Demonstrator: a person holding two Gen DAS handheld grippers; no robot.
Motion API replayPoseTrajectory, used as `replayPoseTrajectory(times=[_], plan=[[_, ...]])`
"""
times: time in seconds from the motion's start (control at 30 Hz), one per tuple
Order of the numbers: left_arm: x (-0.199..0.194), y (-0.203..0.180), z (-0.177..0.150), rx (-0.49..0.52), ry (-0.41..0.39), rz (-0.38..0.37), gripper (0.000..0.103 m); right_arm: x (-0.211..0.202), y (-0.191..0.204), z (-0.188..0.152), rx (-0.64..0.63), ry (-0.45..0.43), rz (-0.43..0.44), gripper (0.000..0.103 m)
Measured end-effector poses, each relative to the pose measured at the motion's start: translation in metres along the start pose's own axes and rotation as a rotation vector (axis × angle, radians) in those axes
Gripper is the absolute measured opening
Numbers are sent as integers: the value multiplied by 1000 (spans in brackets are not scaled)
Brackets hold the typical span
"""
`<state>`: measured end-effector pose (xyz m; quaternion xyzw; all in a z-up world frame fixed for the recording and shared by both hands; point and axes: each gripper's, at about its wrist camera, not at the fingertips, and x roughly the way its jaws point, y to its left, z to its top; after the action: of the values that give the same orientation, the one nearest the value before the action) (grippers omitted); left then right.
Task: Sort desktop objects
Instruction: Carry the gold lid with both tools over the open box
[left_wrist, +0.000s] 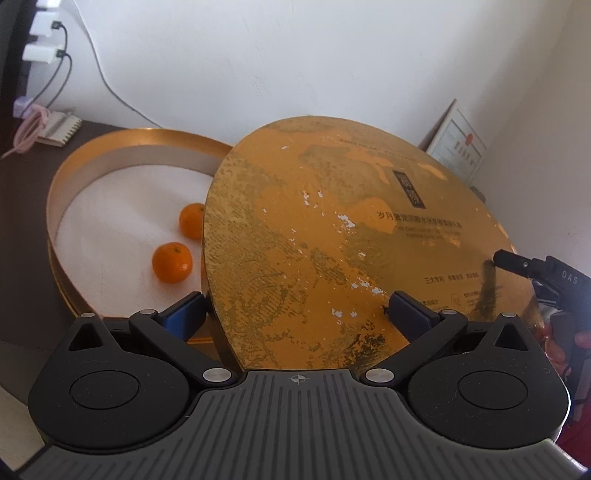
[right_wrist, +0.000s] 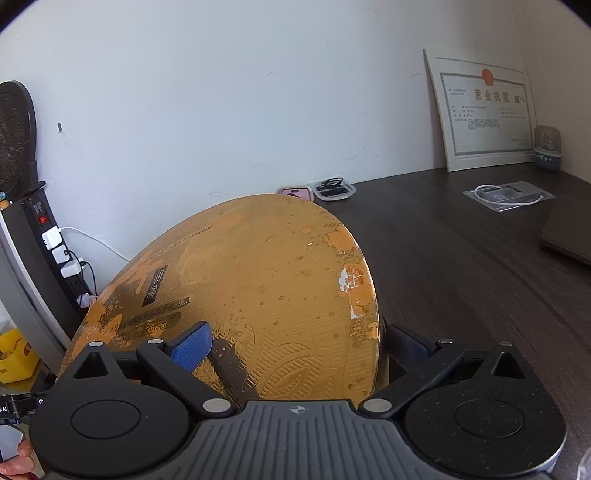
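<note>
Holding the round gold lid (left_wrist: 332, 236) between them, both grippers clamp its rim from opposite sides — the left gripper (left_wrist: 295, 314) has one blue pad under the near edge and the other on top, and the right gripper (right_wrist: 299, 347) pinches the rim the same way in its own view. The lid is tilted, its far edge raised toward the wall, and it overlaps the right-hand part of the open gold box (left_wrist: 110, 155) that sits on the dark desk (right_wrist: 461, 258). Two oranges (left_wrist: 172, 262) lie on the white lining inside, left of the lid's edge and apart from each other. What matters for the next move, I judge, is that the box lies to the left of and below the lid — so the lid must travel leftward and level out, both hands lowering together, until its circle sits over the box wall.
</note>
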<state>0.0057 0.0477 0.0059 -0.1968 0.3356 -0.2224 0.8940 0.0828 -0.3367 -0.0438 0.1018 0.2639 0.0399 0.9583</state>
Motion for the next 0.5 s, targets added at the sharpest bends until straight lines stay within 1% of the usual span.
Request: replayPoseTrajectory(times=[0.17,0.3,0.4,0.5], plan=[[8,-7,0,14,14,-26,103,-15,-3,-2,6,-14,-29,103],[11,-8,-1,18,20,-26,103,-19,-4,-5,16,-18,-35,103],[9,-5,-1,14,23,-18,103,-17,-2,-7,19,-15,-23,103],[5,-2,0,10,19,3,103,-13,3,-8,21,-20,8,103]])
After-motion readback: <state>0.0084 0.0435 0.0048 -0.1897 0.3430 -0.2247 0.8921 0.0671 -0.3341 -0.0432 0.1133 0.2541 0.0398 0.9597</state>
